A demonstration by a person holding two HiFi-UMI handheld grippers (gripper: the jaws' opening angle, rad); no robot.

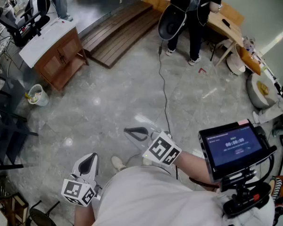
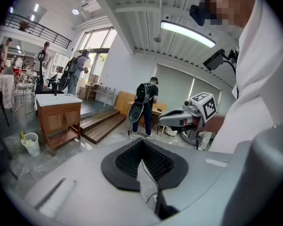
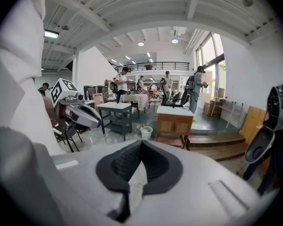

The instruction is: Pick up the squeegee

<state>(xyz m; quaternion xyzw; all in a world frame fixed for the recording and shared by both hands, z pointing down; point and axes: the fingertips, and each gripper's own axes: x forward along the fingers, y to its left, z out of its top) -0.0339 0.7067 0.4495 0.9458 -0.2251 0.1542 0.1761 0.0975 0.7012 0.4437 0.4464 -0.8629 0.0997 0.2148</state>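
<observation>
No squeegee shows in any view. In the head view my left gripper (image 1: 88, 161) is held low at the person's left hip, over the grey stone floor, jaws together with nothing between them. My right gripper (image 1: 132, 133) points left across the floor in front of the body, also shut and empty. Along the left gripper's own jaws (image 2: 142, 147) the pads meet at the tips, and the right gripper (image 2: 174, 119) shows beyond them. In the right gripper view its jaws (image 3: 141, 149) are closed, with the left gripper (image 3: 82, 117) off to the left.
A wooden cabinet with a white top (image 1: 52, 51) and a white bucket (image 1: 37, 95) stand at the left. Wooden steps (image 1: 118, 32) lie farther on. A person with a backpack (image 1: 193, 13) stands by a table (image 1: 226, 20). A cable (image 1: 164, 93) runs over the floor. A small monitor (image 1: 233, 147) hangs at the right.
</observation>
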